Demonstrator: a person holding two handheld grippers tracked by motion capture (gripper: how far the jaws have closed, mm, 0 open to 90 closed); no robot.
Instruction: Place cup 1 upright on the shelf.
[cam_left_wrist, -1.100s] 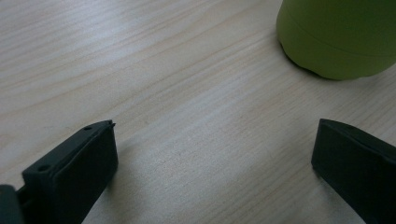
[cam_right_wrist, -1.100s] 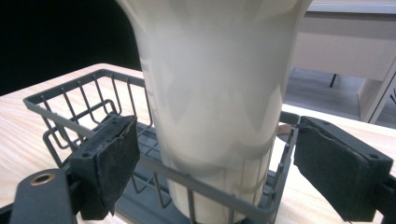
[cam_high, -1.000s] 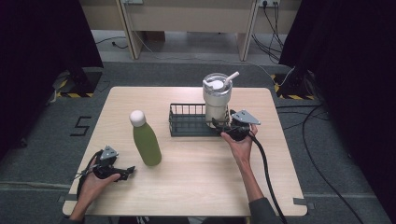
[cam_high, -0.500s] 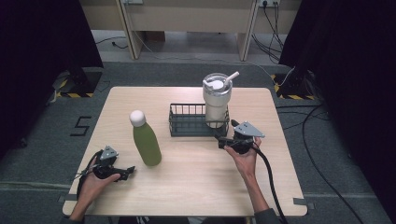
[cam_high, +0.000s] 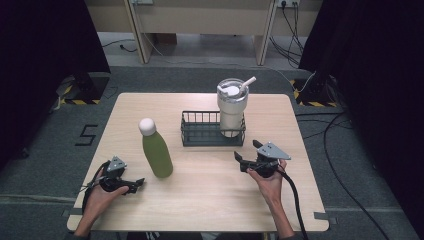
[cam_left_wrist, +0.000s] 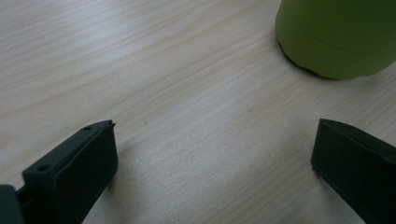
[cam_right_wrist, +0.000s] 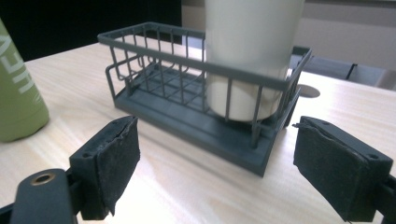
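High view: cream tumbler (cam_high: 232, 111) stands inside the dark wire basket (cam_high: 200, 136), green bottle (cam_high: 156, 150) upright left of it; the left gripper (cam_high: 134, 183) and right gripper (cam_high: 240, 163) both gape wide, holding nothing.

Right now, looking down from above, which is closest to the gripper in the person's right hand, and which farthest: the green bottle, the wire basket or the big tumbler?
From the right gripper:
1. Wire basket, just beyond it.
2. Tumbler, standing in the basket's right end.
3. Green bottle, off to its left.
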